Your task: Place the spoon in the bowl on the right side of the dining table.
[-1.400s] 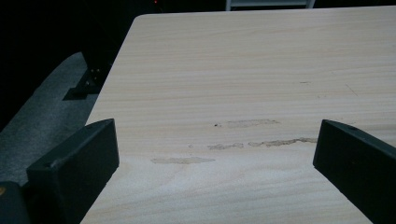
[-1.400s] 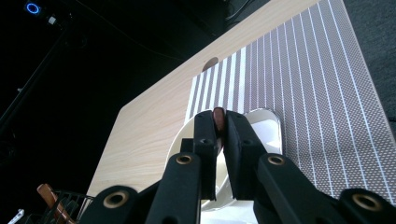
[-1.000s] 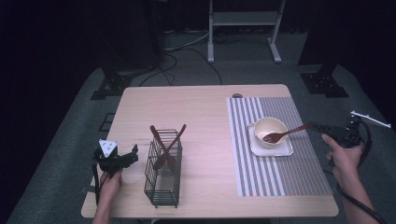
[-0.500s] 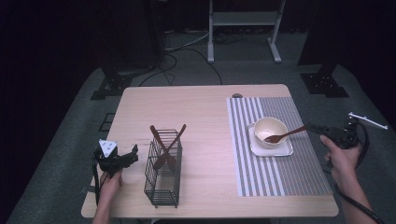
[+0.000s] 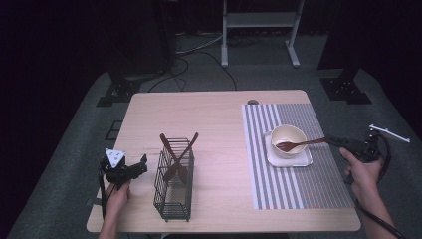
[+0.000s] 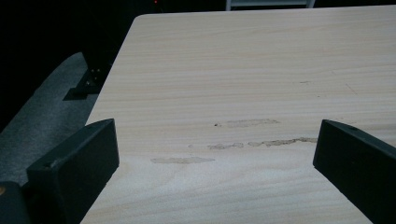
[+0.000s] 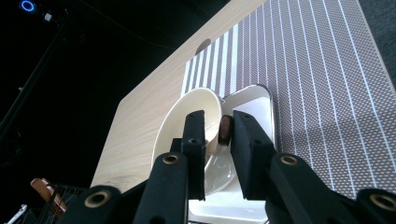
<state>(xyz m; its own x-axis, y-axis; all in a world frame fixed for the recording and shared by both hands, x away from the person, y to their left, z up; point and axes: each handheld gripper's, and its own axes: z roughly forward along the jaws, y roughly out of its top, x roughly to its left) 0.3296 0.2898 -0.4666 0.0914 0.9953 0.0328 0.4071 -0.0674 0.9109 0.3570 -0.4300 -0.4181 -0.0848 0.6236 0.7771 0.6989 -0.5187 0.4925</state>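
Resting with its brown head inside the cream bowl (image 5: pixel 289 138) and its handle sloping out over the rim toward the table's right edge, the wooden spoon (image 5: pixel 300 145) looks to have just been delivered, and the right gripper (image 5: pixel 351 144) is letting it go: its jaws have just been opening, and in the right gripper view the handle end (image 7: pixel 225 129) sits in the gap between the two black jaws, close against the right-hand one but no longer squeezed from both sides, with daylight showing beside the left-hand jaw. Compared with a second ago in the high view, the spoon, bowl and hand have barely shifted; the parting of the jaws is the real change. I judge this to be the release step, so the spoon placement is close to done and the gripper should be able to back away along the handle without dragging it. The bowl stands on a small white tray (image 5: pixel 304 160), which lies on the striped placemat (image 5: pixel 298 189) on the right part of the table (image 5: pixel 209 114). Well apart on the left, a black wire basket (image 5: pixel 171 199) holds two more wooden utensils (image 5: pixel 178 149) crossed upright. Beside it the left gripper (image 5: pixel 130 168) waits, jaws spread wide over bare wood, holding nothing.
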